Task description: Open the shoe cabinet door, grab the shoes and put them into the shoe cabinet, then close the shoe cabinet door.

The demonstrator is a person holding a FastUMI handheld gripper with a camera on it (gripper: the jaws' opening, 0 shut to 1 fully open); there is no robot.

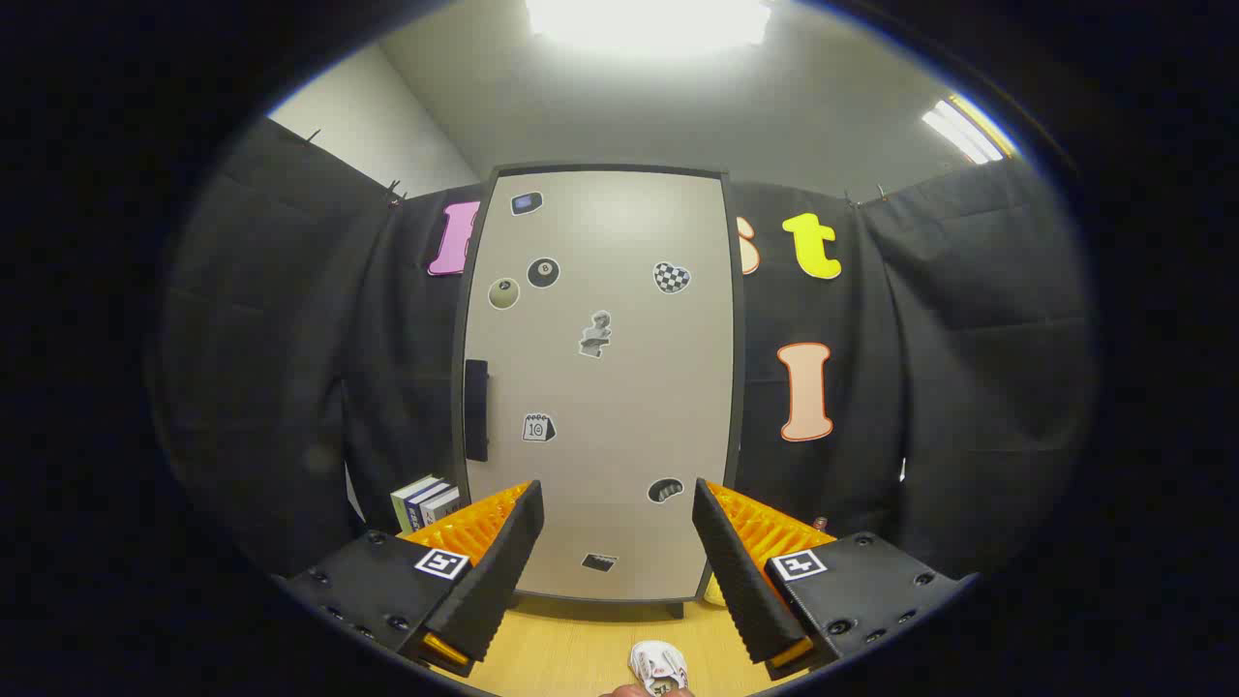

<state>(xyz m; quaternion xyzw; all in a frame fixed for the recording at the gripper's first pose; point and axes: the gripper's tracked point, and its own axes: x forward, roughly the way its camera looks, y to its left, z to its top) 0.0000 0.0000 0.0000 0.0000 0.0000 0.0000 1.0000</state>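
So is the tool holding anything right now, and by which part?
Nothing is held. The tool is open, its fingers apart with only air between them, facing the closed shoe cabinet door. A shoe lies on the table below, untouched.

The tool [618, 503] hung open before the shut shoe cabinet door [600, 387]. A shoe [658, 666] lay near, between its fingers.

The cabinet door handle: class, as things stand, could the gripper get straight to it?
Probably yes. The gripper has its fingers open and holds nothing. The dark handle sits on the shut door, beyond the fingers and toward the left finger's side, with nothing standing in front of it.
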